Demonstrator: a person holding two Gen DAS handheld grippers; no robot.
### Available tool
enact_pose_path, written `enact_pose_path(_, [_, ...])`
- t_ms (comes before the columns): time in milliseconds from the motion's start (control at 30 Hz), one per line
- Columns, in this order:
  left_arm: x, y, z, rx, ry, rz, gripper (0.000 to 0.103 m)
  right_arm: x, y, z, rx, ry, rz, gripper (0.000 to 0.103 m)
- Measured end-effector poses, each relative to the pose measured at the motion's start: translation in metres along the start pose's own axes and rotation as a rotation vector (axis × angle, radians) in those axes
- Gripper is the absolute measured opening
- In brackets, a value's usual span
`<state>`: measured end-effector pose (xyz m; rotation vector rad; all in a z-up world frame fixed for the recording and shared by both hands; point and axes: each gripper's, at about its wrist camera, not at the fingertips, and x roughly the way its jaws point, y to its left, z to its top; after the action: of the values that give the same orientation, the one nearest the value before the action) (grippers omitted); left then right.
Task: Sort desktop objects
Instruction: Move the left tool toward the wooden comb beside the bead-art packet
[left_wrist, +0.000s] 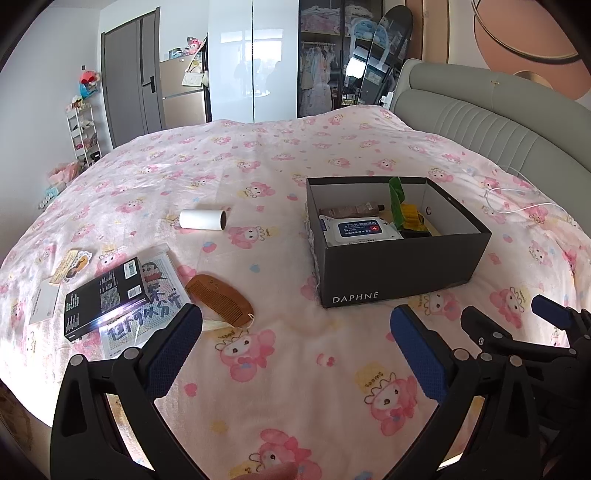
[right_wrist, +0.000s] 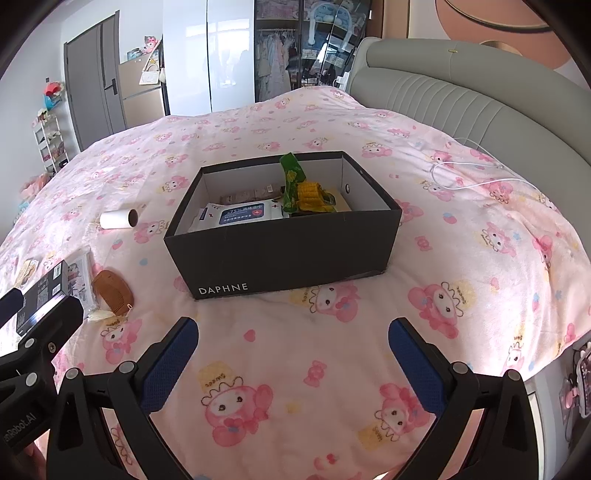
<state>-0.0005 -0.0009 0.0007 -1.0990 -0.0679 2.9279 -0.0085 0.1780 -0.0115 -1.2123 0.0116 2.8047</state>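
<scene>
A black DAPHNE box (left_wrist: 402, 271) (right_wrist: 280, 262) stands open on the pink bedspread, holding a wipes pack (left_wrist: 360, 230) (right_wrist: 240, 216), a green wrapper (left_wrist: 397, 201) (right_wrist: 293, 181), a yellow item (right_wrist: 308, 194) and a tube (left_wrist: 356, 210). Left of it lie a white roll (left_wrist: 202, 220) (right_wrist: 118, 219), a wooden comb (left_wrist: 219, 300) (right_wrist: 112, 291), a black book (left_wrist: 105, 297) (right_wrist: 44, 288) on a printed bag (left_wrist: 155, 295), and a sticker (left_wrist: 72, 264). My left gripper (left_wrist: 295, 343) is open and empty, near the comb. My right gripper (right_wrist: 291, 350) is open and empty before the box.
A grey padded headboard (left_wrist: 491, 122) (right_wrist: 461, 96) curves along the right. A white cable (left_wrist: 517, 206) (right_wrist: 465, 177) lies on the bedspread beyond the box. A flat white card (left_wrist: 44, 299) lies at the bed's left edge. Wardrobes and a shelf rack (left_wrist: 83, 136) stand behind.
</scene>
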Motion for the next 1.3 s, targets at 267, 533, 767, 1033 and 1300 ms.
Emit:
enact_pose_path(267, [-0.007, -0.003, 0.006, 0.008, -0.017, -0.002, 0.103, -0.006, -0.002, 0.002, -0.019, -0.062, 0.001, 0.103])
enact_pose_path(533, [-0.002, 0.003, 0.002, -0.008, 0.006, -0.043, 0.103, -0.008, 0.005, 0.003, -0.076, -0.092, 0.038, 0.103])
enact_pose_path(767, [0.0, 0.017, 0.002, -0.043, 0.015, -0.061, 0.096, -0.005, 0.011, 0.01, -0.088, -0.088, 0.11, 0.103])
enact_pose_path(1033, [0.01, 0.049, -0.004, -0.098, 0.038, -0.058, 0.089, 0.013, 0.037, 0.011, -0.176, -0.045, 0.23, 0.103])
enact_pose_path(1300, [0.013, 0.085, -0.011, -0.146, 0.047, -0.016, 0.087, 0.022, 0.073, 0.013, -0.259, -0.02, 0.296, 0.099])
